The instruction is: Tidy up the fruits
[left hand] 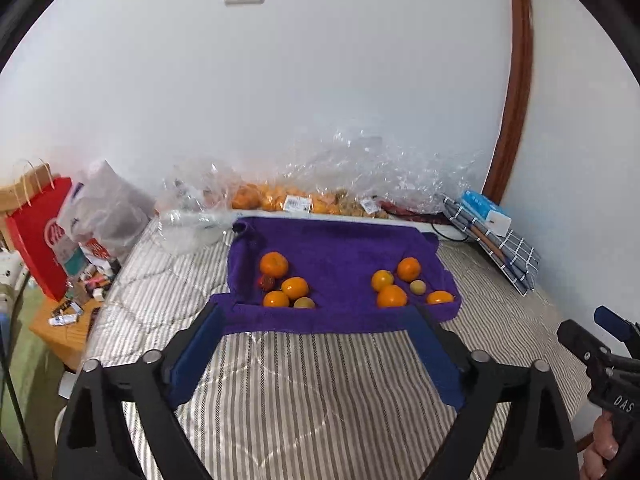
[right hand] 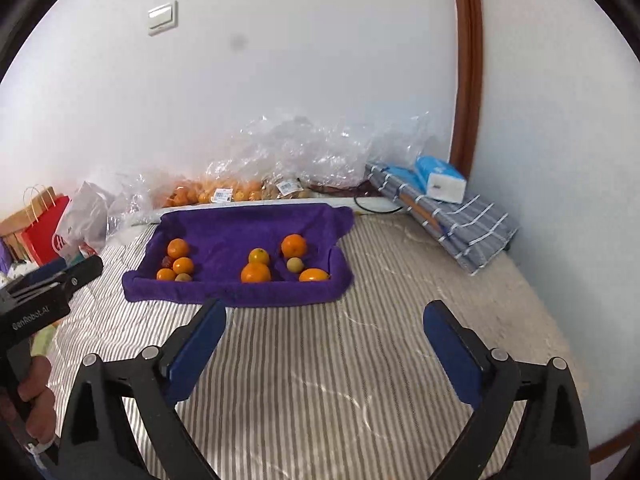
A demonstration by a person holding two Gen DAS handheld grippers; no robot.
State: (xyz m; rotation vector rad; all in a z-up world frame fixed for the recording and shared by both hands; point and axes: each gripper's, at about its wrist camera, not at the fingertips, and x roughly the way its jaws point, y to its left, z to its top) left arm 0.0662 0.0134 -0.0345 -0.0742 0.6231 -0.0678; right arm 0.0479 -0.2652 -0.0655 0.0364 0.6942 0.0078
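A purple towel [left hand: 340, 248] [right hand: 240, 224] lies on the striped mattress and holds two groups of fruit. The left group [left hand: 286, 284] [right hand: 176, 264] has three oranges, a small red fruit and a small greenish one. The right group [left hand: 404, 284] [right hand: 280, 260] has several oranges and one small greenish fruit. My left gripper [left hand: 318, 316] is open and empty, just short of the towel's near edge. My right gripper [right hand: 324, 312] is open and empty, over the mattress in front of the towel. Each gripper shows at the edge of the other's view.
Clear plastic bags with more oranges [left hand: 280, 200] [right hand: 208, 194] lie along the wall behind the towel. A folded checked cloth with a blue tissue pack [left hand: 486, 208] [right hand: 440, 178] sits at the right. A red paper bag [left hand: 38, 236] and a cluttered bedside table [left hand: 64, 320] stand left.
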